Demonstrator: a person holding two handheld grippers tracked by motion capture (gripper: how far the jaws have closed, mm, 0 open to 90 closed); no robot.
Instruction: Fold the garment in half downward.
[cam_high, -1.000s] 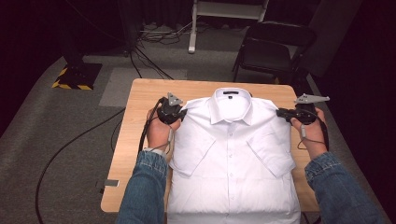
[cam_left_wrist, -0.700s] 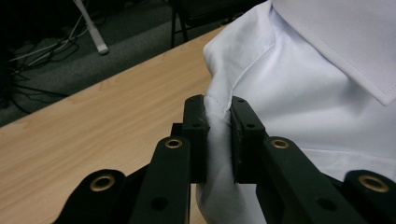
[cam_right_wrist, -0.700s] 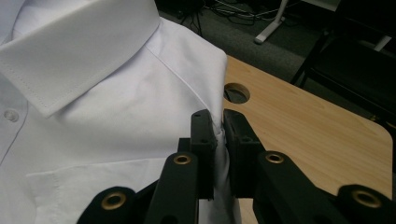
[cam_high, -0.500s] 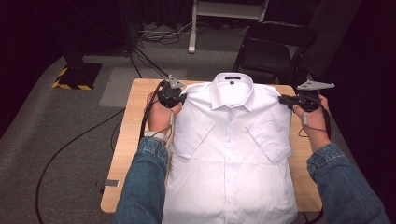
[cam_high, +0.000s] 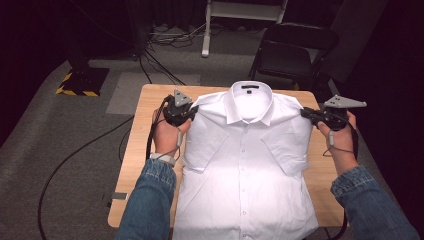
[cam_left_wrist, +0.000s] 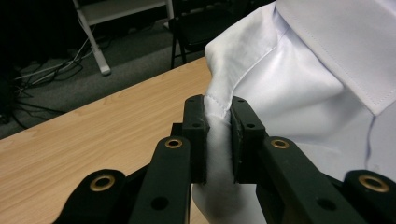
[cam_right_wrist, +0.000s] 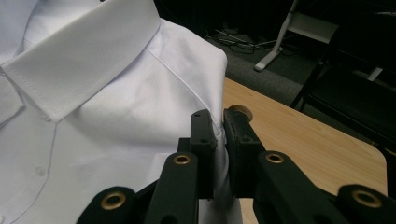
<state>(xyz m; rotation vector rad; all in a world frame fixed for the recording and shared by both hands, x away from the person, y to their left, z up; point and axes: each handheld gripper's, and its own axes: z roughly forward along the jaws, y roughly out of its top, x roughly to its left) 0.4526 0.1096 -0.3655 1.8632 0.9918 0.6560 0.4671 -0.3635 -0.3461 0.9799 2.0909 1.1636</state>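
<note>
Up close, each tool (cam_left_wrist: 218, 135) (cam_right_wrist: 219, 140) pinches a fold of the shirt's (cam_high: 250, 165) shoulder, unreadable from the high view.

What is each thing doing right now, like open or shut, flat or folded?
white shirt: buttoned, face up, flat on the table, sleeves folded in.
left gripper: shut on the shirt's shoulder.
right gripper: shut on the other shoulder.
chair: upright behind the table.
</note>
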